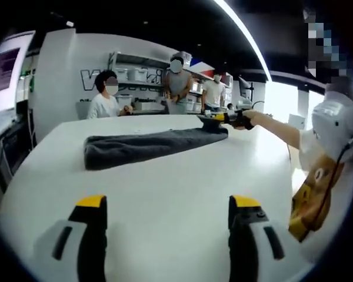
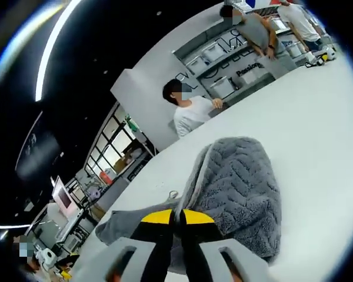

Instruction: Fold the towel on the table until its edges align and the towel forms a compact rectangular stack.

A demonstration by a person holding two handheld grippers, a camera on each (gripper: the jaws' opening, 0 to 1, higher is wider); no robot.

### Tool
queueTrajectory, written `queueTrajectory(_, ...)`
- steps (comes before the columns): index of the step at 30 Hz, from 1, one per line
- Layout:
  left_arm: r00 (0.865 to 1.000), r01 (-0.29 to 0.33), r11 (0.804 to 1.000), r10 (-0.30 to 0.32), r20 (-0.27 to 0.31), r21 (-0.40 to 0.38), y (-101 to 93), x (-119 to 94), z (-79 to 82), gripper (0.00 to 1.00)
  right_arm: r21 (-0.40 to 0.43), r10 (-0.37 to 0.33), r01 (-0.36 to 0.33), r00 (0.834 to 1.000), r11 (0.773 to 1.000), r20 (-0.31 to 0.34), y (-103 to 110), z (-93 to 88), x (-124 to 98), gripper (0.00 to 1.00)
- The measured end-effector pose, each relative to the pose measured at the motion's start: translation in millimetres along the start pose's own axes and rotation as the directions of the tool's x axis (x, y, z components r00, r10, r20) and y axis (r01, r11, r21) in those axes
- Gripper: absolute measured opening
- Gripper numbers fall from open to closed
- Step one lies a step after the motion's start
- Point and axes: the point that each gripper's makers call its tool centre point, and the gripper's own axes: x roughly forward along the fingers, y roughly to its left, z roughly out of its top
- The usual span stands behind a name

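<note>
A folded grey towel (image 1: 150, 147) lies on the white table (image 1: 165, 205); at two o'clock, the right gripper (image 1: 215, 122) meets its end, while the left gripper (image 1: 170, 220) hovers open at six.

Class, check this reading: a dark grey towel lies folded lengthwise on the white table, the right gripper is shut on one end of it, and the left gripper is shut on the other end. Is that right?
Not quite. In the left gripper view the left gripper is open, its jaws apart over bare table, short of the towel. The right gripper is shut on the towel's end, as stated.
</note>
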Motion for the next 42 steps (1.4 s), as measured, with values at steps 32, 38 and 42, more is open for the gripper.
queueTrajectory(32, 1.000, 0.023, 1.000, -0.023, 0.005, 0.004, 6.4, -5, -2.5, 0.89, 0.030, 0.166, -0.163, 0.976, 0.986, -0.144, 78, -64.3, 46, 0.05)
queueTrajectory(38, 1.000, 0.020, 1.000, -0.020, 0.007, 0.001, 9.7, -6, -3.3, 0.89, 0.061, 0.205, -0.198, 0.968, 0.978, -0.145, 95, -69.4, 55, 0.05)
queueTrajectory(42, 1.000, 0.024, 1.000, -0.024, 0.011, 0.002, 10.1, -5, -2.8, 0.89, 0.079, 0.222, -0.213, 0.964, 0.974, -0.144, 105, -72.6, 63, 0.05)
